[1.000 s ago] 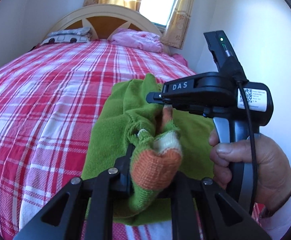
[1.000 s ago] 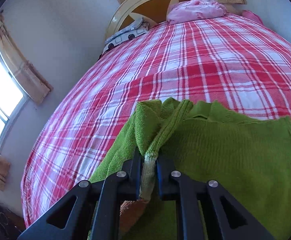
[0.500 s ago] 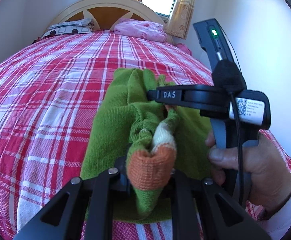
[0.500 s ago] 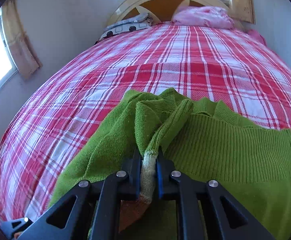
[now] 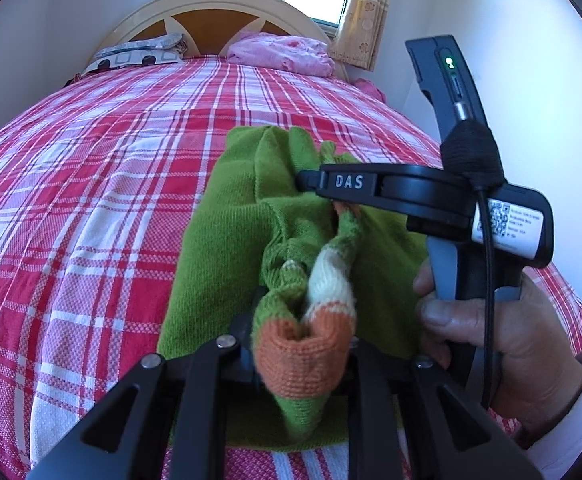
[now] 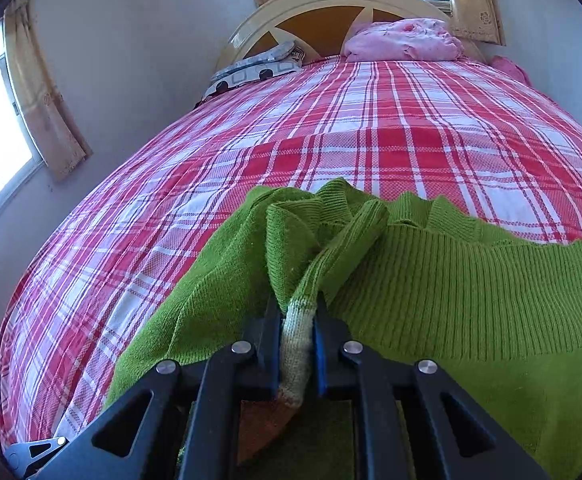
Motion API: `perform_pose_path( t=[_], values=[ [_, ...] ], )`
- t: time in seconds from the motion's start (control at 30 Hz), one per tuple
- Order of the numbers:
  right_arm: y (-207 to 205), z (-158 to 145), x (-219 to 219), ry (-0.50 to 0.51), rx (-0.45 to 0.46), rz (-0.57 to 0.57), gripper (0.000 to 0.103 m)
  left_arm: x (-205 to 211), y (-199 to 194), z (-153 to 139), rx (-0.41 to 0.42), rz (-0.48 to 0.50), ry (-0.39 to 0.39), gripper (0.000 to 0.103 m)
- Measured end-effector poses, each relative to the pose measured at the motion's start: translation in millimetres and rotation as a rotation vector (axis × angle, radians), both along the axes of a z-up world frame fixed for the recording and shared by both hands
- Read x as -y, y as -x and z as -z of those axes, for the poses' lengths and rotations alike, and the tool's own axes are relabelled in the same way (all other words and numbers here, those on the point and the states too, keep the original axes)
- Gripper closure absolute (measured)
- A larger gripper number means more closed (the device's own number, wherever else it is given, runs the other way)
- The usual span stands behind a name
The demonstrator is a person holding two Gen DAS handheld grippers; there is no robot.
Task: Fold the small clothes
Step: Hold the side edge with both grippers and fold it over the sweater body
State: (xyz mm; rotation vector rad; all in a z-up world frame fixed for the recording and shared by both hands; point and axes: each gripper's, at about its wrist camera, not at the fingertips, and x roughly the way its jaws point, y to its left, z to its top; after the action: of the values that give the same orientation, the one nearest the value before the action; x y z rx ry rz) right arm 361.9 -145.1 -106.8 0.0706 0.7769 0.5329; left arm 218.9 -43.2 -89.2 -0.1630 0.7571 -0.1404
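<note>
A green knitted sweater (image 5: pixel 219 248) lies on the red plaid bed cover (image 5: pixel 91 200). Its sleeve, striped white and orange at the cuff (image 5: pixel 307 356), is stretched over the body between both grippers. My left gripper (image 5: pixel 303 320) has the cuff between its fingers. Its jaws are opening and the cuff bulges round, still touching both pads. The right gripper (image 6: pixel 297 332) is shut on the sleeve further up, where it turns pale. In the left wrist view the right gripper (image 5: pixel 311 180) comes in from the right, held by a hand (image 5: pixel 491 320), low over the sweater (image 6: pixel 471 300).
Beyond the sweater the plaid cover (image 6: pixel 331 120) runs back to a curved headboard (image 5: pixel 219 12). A pink bundle (image 5: pixel 279 54) and a patterned pillow (image 5: pixel 139 54) lie there. A white wall is close on the right, and curtained windows are behind and to the left.
The cuff in my left gripper has loosened from a squeezed fold into a round tube. The right gripper sank a little toward the sweater, keeping its hold on the sleeve.
</note>
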Motion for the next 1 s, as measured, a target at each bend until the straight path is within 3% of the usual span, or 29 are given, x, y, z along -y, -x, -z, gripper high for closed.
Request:
perform_pose_path(
  t=[0.23,0.4,0.5,0.7,1.0],
  values=[
    [-1.3,-4.7,3.9,-0.025,-0.016,-0.002,0.090,0.0,5.8,-7.8,0.031,-0.008,-0.016,0.088],
    [4.6,-28.5,16.6,-0.084,0.021,-0.005,0.090,14.4,15.8,-25.2,0.100,0.016,-0.065,0.089],
    [4.7,-41.1,27.4,-0.090,0.032,-0.004,0.090,21.3,15.4,-33.0,0.116,0.039,-0.049,0.089],
    [5.0,-49.2,46.2,-0.032,0.047,0.005,0.090,41.8,9.0,-35.1,0.110,0.084,-0.056,0.089],
    [7.9,-47.1,87.1,-0.032,0.031,0.050,0.090,76.9,6.7,-31.4,0.083,0.139,-0.074,0.089]
  ],
)
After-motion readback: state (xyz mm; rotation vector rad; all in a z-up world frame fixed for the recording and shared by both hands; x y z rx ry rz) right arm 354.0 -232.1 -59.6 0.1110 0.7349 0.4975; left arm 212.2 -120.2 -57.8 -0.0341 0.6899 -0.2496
